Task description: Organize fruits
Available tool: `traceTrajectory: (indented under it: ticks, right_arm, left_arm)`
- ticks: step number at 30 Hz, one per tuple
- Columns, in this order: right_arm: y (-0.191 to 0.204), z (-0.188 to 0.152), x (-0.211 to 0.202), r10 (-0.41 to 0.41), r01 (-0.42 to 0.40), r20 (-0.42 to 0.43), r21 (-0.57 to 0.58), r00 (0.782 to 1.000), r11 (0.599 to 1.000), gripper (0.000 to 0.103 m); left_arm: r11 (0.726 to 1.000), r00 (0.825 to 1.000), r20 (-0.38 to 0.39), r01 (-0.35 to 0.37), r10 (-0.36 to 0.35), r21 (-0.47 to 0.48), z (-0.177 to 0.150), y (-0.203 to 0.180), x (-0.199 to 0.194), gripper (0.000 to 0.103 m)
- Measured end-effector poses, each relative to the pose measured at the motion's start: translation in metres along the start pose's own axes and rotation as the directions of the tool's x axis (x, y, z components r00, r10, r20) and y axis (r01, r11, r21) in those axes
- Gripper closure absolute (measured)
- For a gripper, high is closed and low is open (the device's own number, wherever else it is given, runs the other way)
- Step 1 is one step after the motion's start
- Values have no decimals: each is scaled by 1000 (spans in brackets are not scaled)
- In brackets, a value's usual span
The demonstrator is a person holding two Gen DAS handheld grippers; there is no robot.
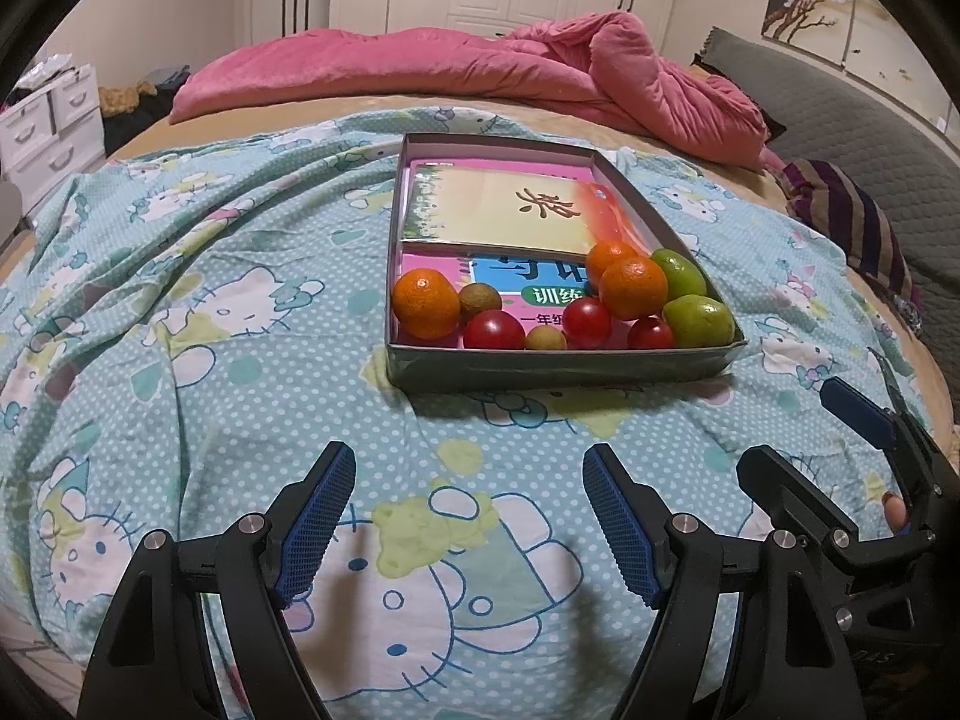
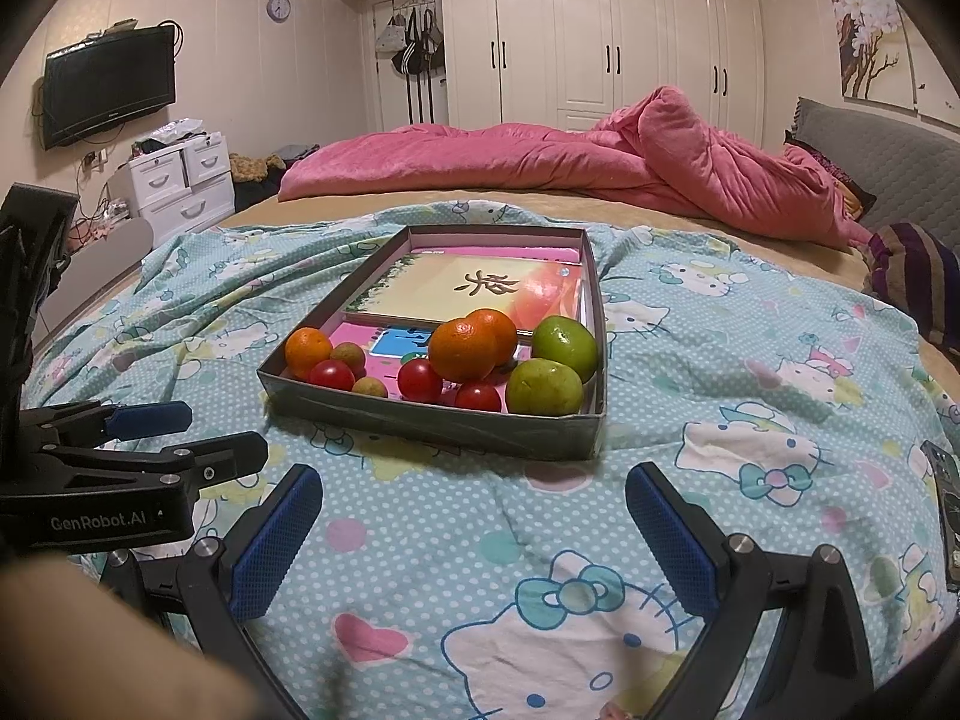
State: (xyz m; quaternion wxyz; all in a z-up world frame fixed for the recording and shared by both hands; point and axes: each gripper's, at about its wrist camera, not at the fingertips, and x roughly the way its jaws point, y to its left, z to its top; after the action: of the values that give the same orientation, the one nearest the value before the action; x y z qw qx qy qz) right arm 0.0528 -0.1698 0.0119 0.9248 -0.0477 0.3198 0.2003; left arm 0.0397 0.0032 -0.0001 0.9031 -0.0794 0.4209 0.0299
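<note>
Both tools hover low over a bed spread with a blue cartoon-cat sheet [image 1: 198,324]. The left hand-held gripper [image 1: 468,516] has its fingers spread apart with nothing between them; the right hand-held gripper [image 2: 474,534] is likewise spread and bare. Just ahead of both lies a shallow cardboard box [image 2: 432,420], its near end holding the fruits [image 2: 462,351]: oranges, green ones, small red and brownish ones, lying on books. Beyond the box lies a rumpled pink duvet [image 2: 540,162], then white wardrobes [image 2: 600,30]. Far left of the right one hangs a wall television [image 2: 108,84].
</note>
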Motion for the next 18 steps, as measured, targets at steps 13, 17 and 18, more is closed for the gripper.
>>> traceTrajectory:
  ticks: [13, 17, 18]
  right_arm:
    - [1, 0, -1, -8, 8, 7, -8, 1000, 1000, 1]
    - [1, 0, -1, -8, 8, 7, -8, 1000, 1000, 1]
    - [1, 0, -1, -8, 8, 6, -7, 1000, 1000, 1]
  left_arm:
    - [1000, 1000, 0, 3, -3, 0, 1, 0, -1, 24]
    - [1000, 1000, 5, -2, 2, -3, 1, 0, -2, 24]
    - [1000, 1000, 6, -1, 1, -4, 1, 1, -2, 24]
